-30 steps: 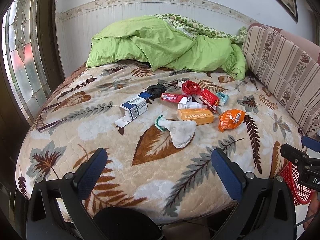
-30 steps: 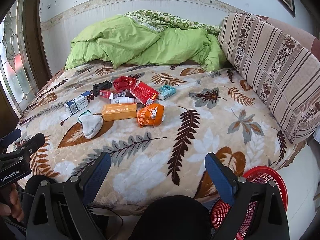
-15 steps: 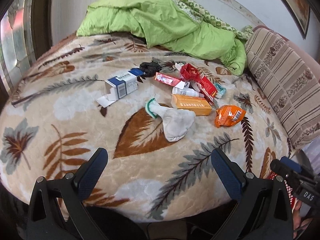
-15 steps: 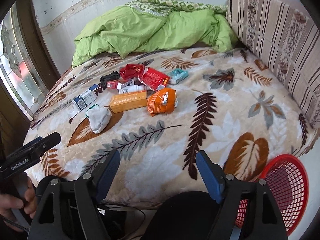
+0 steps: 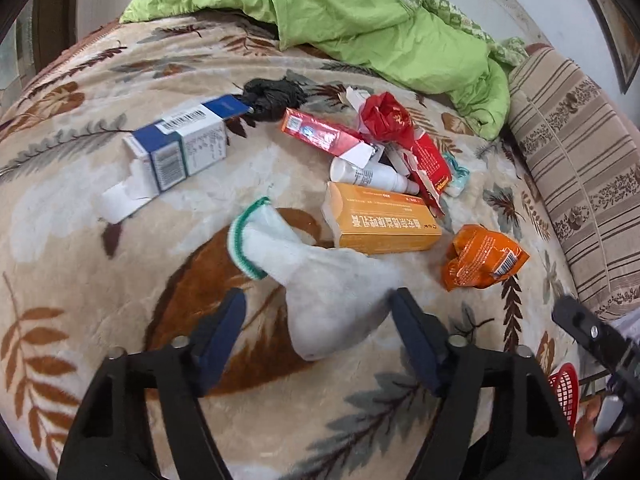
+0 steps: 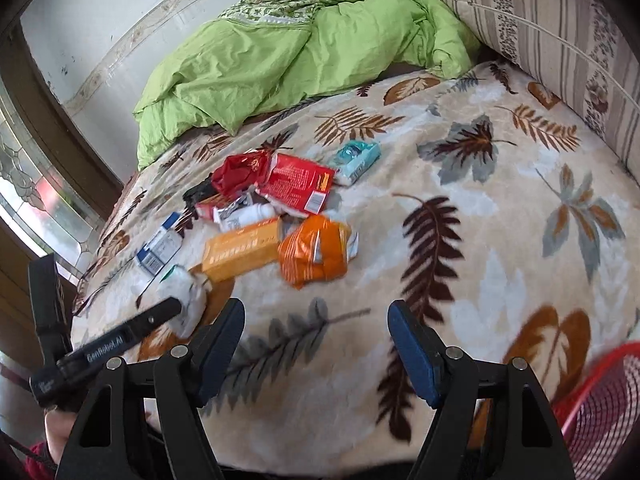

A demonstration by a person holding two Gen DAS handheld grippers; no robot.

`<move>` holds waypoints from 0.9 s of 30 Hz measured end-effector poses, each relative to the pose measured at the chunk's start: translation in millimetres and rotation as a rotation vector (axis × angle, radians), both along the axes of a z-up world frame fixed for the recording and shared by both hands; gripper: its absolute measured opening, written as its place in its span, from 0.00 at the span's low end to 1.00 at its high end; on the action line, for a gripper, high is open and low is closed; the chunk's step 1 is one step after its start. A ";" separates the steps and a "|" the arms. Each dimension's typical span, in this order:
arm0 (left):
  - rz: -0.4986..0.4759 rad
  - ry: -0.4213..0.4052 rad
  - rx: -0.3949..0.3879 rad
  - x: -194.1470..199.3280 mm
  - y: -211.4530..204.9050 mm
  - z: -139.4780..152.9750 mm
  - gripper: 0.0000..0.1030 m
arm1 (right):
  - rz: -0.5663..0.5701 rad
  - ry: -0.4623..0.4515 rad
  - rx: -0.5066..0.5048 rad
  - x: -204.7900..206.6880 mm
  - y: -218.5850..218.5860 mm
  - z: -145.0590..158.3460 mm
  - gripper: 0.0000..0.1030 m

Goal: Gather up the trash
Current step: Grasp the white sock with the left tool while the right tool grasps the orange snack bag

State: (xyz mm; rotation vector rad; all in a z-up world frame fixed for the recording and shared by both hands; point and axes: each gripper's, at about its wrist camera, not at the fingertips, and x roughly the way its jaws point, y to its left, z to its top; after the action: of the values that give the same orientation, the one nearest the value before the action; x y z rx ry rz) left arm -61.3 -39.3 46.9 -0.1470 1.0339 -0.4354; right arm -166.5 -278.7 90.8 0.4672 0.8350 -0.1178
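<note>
Trash is lying clustered mid-bed on the leaf blanket (image 5: 100,208), the white sock (image 5: 320,292) nearest. The left gripper (image 5: 316,312) is tilting down over it, jaws closing around the sock, not yet pinching. Soft cloth could bunch or slip free. The right gripper (image 6: 316,320) is hovering empty, jaws parted, near the red basket (image 6: 600,404).
</note>
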 end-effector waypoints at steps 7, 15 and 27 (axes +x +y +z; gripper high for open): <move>-0.066 -0.033 0.014 4.9 -18.2 -11.3 0.37 | -0.002 0.014 -0.016 53.7 -8.9 -22.9 0.75; -0.105 -0.119 0.030 -5.1 -18.8 -4.1 0.26 | 0.017 0.029 -0.026 66.7 -2.0 -39.2 0.22; -0.165 -0.177 0.019 -36.8 -15.7 18.2 0.25 | 0.015 -0.046 -0.042 19.1 12.0 -11.6 0.21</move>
State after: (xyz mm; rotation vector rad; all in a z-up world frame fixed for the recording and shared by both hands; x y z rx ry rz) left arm -98.1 -55.0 65.1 -0.0056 0.8788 -0.5781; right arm -147.4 -266.7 79.2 0.4223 0.7896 -0.1099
